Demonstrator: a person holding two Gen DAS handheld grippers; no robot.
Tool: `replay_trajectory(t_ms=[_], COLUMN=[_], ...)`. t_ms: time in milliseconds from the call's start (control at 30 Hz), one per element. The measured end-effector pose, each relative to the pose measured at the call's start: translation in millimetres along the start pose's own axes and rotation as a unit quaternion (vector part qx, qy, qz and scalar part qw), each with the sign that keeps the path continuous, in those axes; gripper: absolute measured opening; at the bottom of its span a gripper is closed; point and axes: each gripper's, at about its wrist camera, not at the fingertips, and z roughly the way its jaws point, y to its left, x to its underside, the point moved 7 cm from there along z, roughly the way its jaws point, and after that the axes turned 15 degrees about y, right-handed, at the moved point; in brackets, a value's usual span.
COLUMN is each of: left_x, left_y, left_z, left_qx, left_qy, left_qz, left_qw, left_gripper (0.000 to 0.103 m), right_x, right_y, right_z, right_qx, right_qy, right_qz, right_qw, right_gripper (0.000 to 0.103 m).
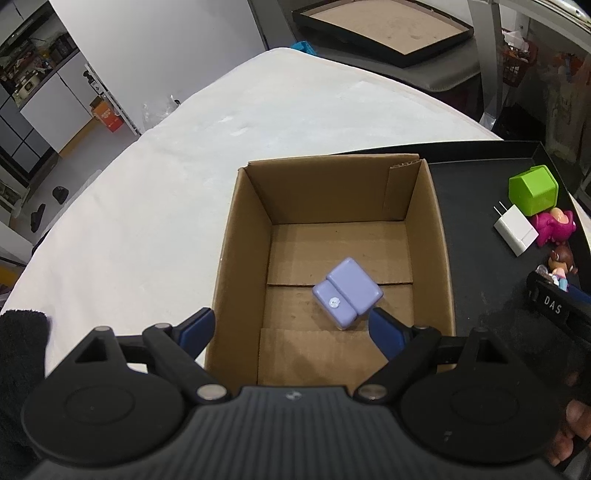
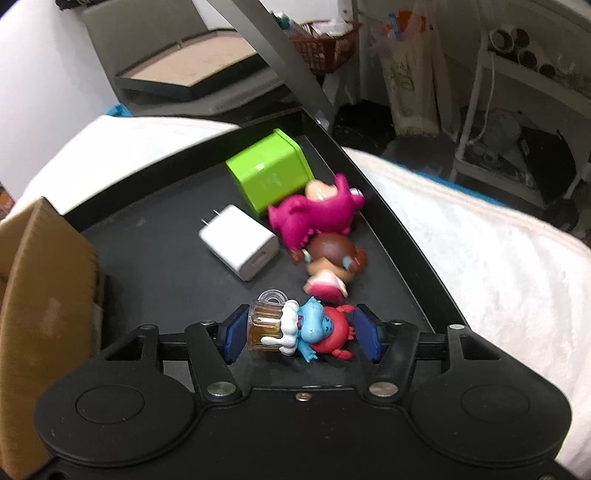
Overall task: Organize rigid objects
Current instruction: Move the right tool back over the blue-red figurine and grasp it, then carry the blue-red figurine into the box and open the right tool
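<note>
A lavender block lies on the floor of an open cardboard box. My left gripper is open above the box's near edge, the block just ahead of its right finger. My right gripper is open around a blue and red figurine with a beer mug lying on the black tray. Its left pad is against the mug and its right pad stands a little off the red body. Further on the tray lie a brown-haired doll, a magenta toy, a white charger and a green cube.
The box and tray stand on a white cloth-covered table. The box's corner sits left of the right gripper. The tray's raised rim runs along the right. A framed board lies beyond the table.
</note>
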Motion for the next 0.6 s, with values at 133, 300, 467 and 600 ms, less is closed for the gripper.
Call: replay_trajectory(t_ms=[133,300,467,600], left_x=[3,6,8,9], left_y=[6,16,23,28], left_z=[-3,-4,-4,-6], left_qx=[0.005,0.018,0.028,0.035], left_qy=[-0.008,-0.014,-0.019,-0.024], left_qz=[-0.007,-0.021,-0.027,-0.029], left_qw=[0.9999,0.9995,0.9991,0.9987], left_gripper=[0.089,0.089,0.089,0.089], right_x=[-3,-6,-9,-11], right_y=[6,14,24,35], right_z=[-13,-27,-42,-54], right_qx=[-0.016,-0.034,-0.052,-0.065], right_qy=[-0.015,-0.03,-0.049,-0.065], right_qz=[-0.004,-0.01,-0.022,-0.034], right_qw=[1.0,0.999,0.997,0.995], right_gripper=[0.058,0.058,0.058,0.058])
